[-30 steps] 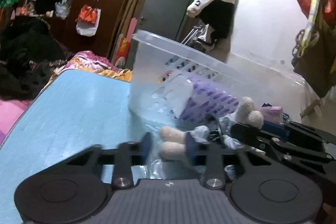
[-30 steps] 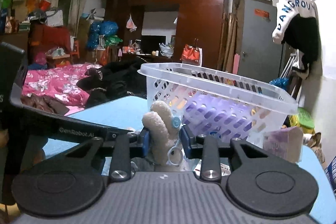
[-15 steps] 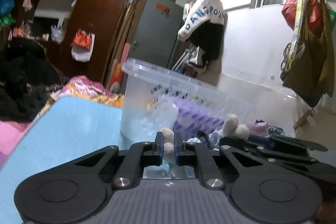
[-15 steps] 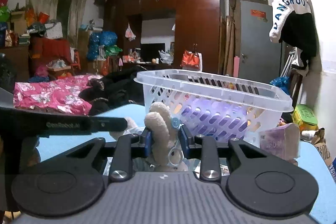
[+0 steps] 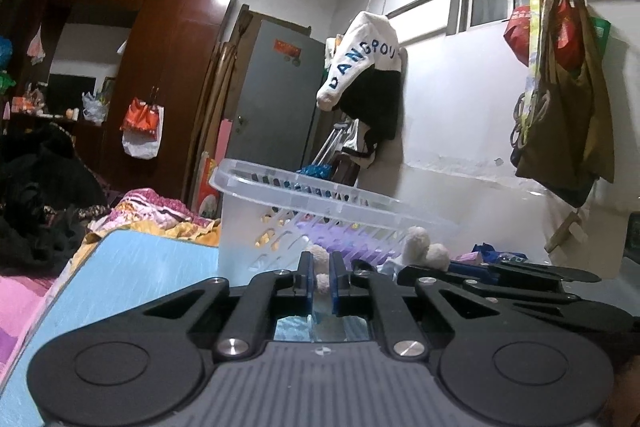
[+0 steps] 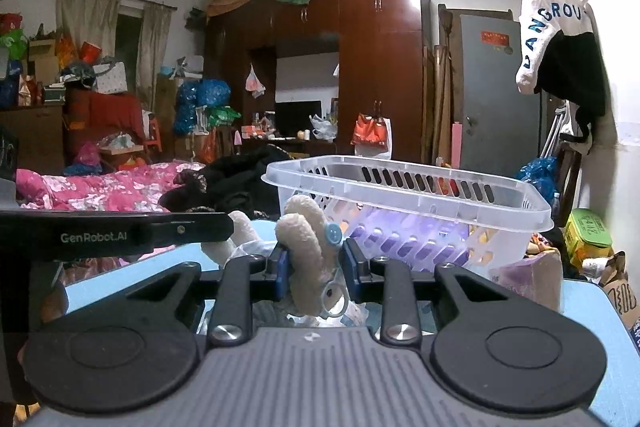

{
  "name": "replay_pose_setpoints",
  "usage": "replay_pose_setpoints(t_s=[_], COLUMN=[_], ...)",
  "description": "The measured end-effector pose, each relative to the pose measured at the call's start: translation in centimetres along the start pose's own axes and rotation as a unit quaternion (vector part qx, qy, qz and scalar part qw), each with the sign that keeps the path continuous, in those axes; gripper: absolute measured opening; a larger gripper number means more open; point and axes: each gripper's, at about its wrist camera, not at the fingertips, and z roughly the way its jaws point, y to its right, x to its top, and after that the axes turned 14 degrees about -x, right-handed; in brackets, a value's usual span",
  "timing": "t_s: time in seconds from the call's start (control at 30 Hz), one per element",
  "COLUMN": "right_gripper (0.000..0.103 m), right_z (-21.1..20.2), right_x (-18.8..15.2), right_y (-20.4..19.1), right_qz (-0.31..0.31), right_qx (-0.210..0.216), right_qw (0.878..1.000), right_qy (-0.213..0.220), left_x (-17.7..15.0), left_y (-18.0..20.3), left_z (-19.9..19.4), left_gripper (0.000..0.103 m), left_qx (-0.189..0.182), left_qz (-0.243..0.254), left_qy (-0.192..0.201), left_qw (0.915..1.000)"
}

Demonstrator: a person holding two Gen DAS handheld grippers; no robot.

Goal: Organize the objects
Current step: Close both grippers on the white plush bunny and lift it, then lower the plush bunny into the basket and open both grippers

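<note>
A beige plush toy (image 6: 304, 243) with a blue button is held between both grippers above the light blue table (image 5: 152, 267). My right gripper (image 6: 314, 267) is shut on its upper end. My left gripper (image 5: 320, 277) is shut on its other end (image 5: 319, 259); the toy's rounded ends (image 5: 424, 247) also show beside the right gripper's black arm. A clear plastic slatted basket (image 6: 408, 187) stands just behind, holding a purple item (image 6: 412, 239). The basket also shows in the left wrist view (image 5: 312, 203).
A purple pack (image 6: 528, 279) sits on the table right of the basket. A green tin (image 6: 588, 235) and clutter lie beyond the table's right edge. A bed with pink bedding (image 6: 108, 187) is to the left. A wall (image 5: 460, 147) is behind the basket.
My left gripper has closed on the plush toy's end and both grippers have risen, so the basket sits lower in view. The right gripper has kept its grip.
</note>
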Motion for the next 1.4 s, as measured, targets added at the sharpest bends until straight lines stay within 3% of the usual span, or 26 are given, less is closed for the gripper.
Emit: replay_pose_setpoints(t_s=[0.2, 0.37, 0.47, 0.6, 0.83, 1.07, 1.13, 1.2, 1.27, 1.4], right_gripper=[0.031, 0.03, 0.03, 0.029, 0.029, 0.031, 0.045, 0.092, 0.1, 0.103], right_z=[-0.5, -0.1, 1.8, 5.8, 11.6, 11.7, 11.7, 11.5, 10.6, 8.1], right_x=[2.0, 6.5, 9.7, 11.5, 10.1, 8.7, 8.5, 8.4, 8.2, 7.7], right_y=[0.6, 1.7, 2.3, 3.4, 4.9, 7.5, 7.9, 8.2, 8.1, 7.8], right_qz=[0.005, 0.001, -0.001, 0.006, -0.002, 0.011, 0.01, 0.023, 0.013, -0.02], right_qx=[0.001, -0.009, -0.023, -0.051, -0.106, -0.12, -0.126, -0.112, -0.117, -0.141], right_qw=[1.0, 0.999, 0.999, 0.998, 0.994, 0.991, 0.991, 0.991, 0.992, 0.989], right_qy=[0.015, 0.039, 0.044, 0.031, -0.028, -0.054, -0.051, -0.068, -0.052, -0.04], left_x=[2.0, 6.7, 9.9, 12.9, 12.7, 11.5, 11.5, 11.4, 11.0, 9.8], left_y=[0.8, 2.3, 2.6, 2.0, -0.6, -0.3, -0.2, 0.1, 0.7, 1.9], left_z=[0.2, 1.6, 3.7, 7.5, 14.3, 16.7, 15.9, 15.2, 14.7, 13.2], left_gripper=[0.01, 0.01, 0.01, 0.01, 0.009, 0.01, 0.018, 0.068, 0.092, 0.093], left_qx=[-0.013, -0.014, -0.005, 0.012, 0.046, 0.048, 0.047, 0.043, 0.048, 0.052], left_qz=[0.009, 0.043, 0.059, 0.066, 0.042, 0.031, 0.031, 0.039, 0.056, 0.095], left_qy=[0.014, 0.035, 0.039, 0.028, -0.041, -0.057, -0.045, -0.036, -0.035, -0.06], left_qw=[0.9998, 0.9984, 0.9975, 0.9974, 0.9972, 0.9967, 0.9974, 0.9977, 0.9967, 0.9923])
